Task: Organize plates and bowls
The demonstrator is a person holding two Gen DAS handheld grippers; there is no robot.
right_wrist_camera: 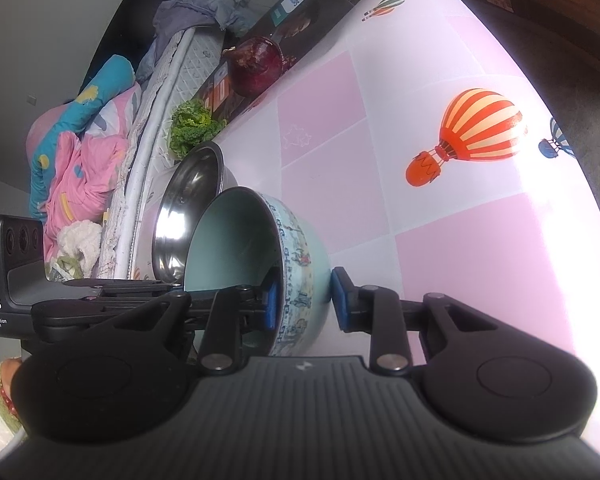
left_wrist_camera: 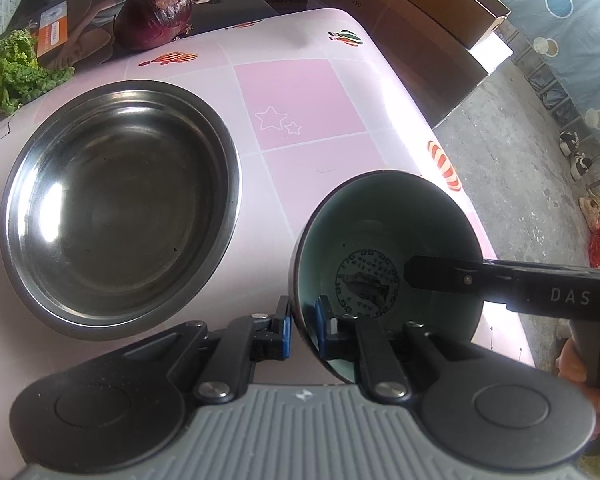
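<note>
A pale green ceramic bowl (left_wrist_camera: 384,248) with blue painted figures outside (right_wrist_camera: 296,276) is held tilted above the pink table. My left gripper (left_wrist_camera: 302,330) is shut on its near rim, one blue pad on each side of the wall. My right gripper (right_wrist_camera: 304,300) straddles the opposite wall: one pad is inside against the wall, the outer pad touches or nearly touches the outside. Its finger (left_wrist_camera: 440,276) reaches into the bowl in the left wrist view. A large steel bowl (left_wrist_camera: 118,204) sits on the table left of the ceramic bowl; it also shows in the right wrist view (right_wrist_camera: 188,204).
The table (left_wrist_camera: 300,100) has a pink checked cloth with balloon prints (right_wrist_camera: 476,128). A red onion (left_wrist_camera: 154,14) and lettuce (left_wrist_camera: 16,68) lie at its far side by a dark box (left_wrist_camera: 96,8). Bedding (right_wrist_camera: 80,140) lies beyond. The table's right edge drops to a concrete floor (left_wrist_camera: 512,184).
</note>
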